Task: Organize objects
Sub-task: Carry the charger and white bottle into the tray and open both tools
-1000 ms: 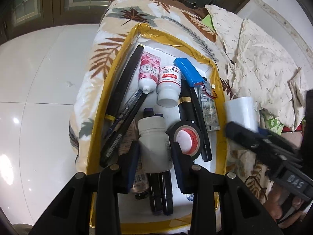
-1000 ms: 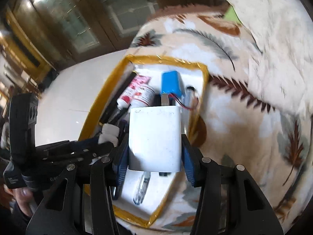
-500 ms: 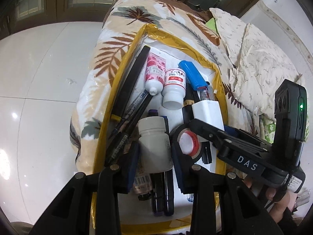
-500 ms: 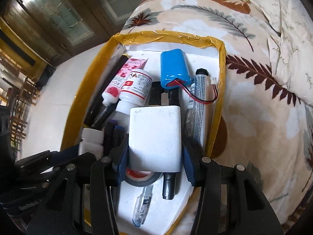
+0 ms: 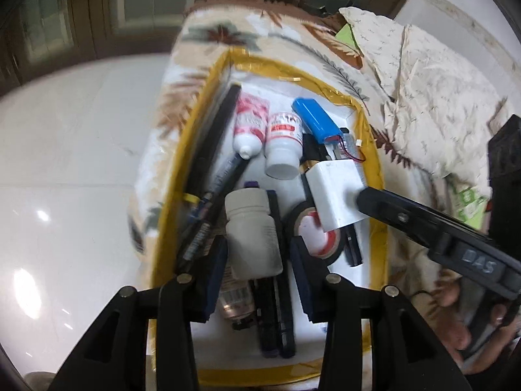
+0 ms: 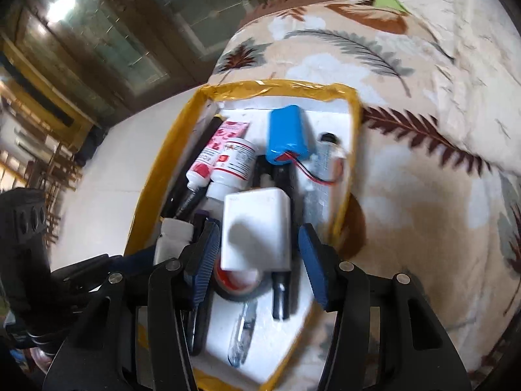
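A white foam tray with a yellow taped rim [image 5: 208, 97] lies on a blanket and holds several small items. My left gripper [image 5: 259, 247] straddles a white bottle [image 5: 254, 228] lying on black pens [image 5: 273, 309]. Its jaws are opening, with gaps showing at both pads. My right gripper [image 6: 259, 231] straddles a white charger block [image 6: 257, 228] that rests on a tape roll [image 6: 241, 286]. Its jaws are opening too, and both pads are clear of the block. The left wrist view shows the charger block [image 5: 335, 192] with a right finger [image 5: 407, 218] beside it.
A blue battery pack [image 6: 286, 133], a pink tube [image 5: 249, 127] and a red-labelled bottle [image 5: 283, 143] fill the tray's far end. Leaf-patterned blanket [image 6: 423, 195] surrounds the tray. A crumpled pale sheet [image 5: 439, 97] lies at the right and white floor tiles [image 5: 65, 163] at the left. A hand [image 5: 456, 319] holds the right gripper.
The right gripper carried the charger block over the tray, lowered it onto the tape roll, and its pads came off it. The left pads spread away from the white bottle.
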The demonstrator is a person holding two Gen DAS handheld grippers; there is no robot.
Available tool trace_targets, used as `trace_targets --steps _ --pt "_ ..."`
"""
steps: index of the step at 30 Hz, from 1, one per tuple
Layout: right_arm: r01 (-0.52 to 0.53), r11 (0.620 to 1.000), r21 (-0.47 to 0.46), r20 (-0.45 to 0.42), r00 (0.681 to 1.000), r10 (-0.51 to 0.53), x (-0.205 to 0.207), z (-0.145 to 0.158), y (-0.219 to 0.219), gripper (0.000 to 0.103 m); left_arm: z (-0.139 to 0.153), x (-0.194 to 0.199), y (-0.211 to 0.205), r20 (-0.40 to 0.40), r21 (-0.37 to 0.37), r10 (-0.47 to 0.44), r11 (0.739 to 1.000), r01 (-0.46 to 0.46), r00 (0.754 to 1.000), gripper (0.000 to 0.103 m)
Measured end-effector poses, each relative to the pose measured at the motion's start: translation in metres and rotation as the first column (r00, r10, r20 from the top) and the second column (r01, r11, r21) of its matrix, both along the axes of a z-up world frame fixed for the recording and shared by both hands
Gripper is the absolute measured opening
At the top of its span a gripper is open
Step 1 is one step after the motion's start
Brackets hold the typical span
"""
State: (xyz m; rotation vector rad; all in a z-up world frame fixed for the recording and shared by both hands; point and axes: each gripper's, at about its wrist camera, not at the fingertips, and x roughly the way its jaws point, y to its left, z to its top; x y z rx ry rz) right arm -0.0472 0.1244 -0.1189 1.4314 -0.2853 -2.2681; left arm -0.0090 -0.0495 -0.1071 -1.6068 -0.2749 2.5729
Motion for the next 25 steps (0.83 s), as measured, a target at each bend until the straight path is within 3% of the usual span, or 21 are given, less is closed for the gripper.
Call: trace_targets --steps 2,5,9,12,18,20,25 --pt "0.004 0.999 -0.036 0.005 1.000 -0.003 0.010 0.003 0.009 0.051 0.008 0.005 0.009 -0.031 -0.099 -0.019 0.995 0.016 0.999 0.054" --pt "0.025 0.995 -0.100 0.024 0.999 -0.022 0.028 0.005 0.023 0.051 0.019 0.015 0.020 -0.075 -0.202 -0.027 0.979 0.011 0.997 0.060" --pt "0.009 0.995 -0.096 0.021 1.000 -0.007 0.051 0.001 0.026 0.051 0.025 0.030 0.023 -0.085 -0.139 -0.011 0.990 -0.001 0.996 0.060" --pt "0.015 0.993 -0.120 0.023 1.000 -0.012 0.061 -0.002 0.032 0.051 0.026 0.039 0.027 -0.068 -0.132 -0.010 0.991 0.001 0.998 0.060" --pt "0.011 0.991 -0.130 0.046 0.999 -0.005 0.070 -0.007 0.035 0.051 0.024 0.044 0.033 -0.060 -0.178 0.006 0.984 -0.016 0.998 0.065" --pt "0.005 0.991 -0.131 0.049 0.999 0.002 0.069 -0.008 0.034 0.051 0.025 0.046 0.035 -0.079 -0.212 0.008 0.977 -0.024 0.997 0.081" --pt "0.007 0.993 -0.122 0.073 0.997 0.002 0.067 -0.018 0.034 0.051 0.028 0.052 0.035 -0.120 -0.251 0.011 0.967 -0.041 0.993 0.082"
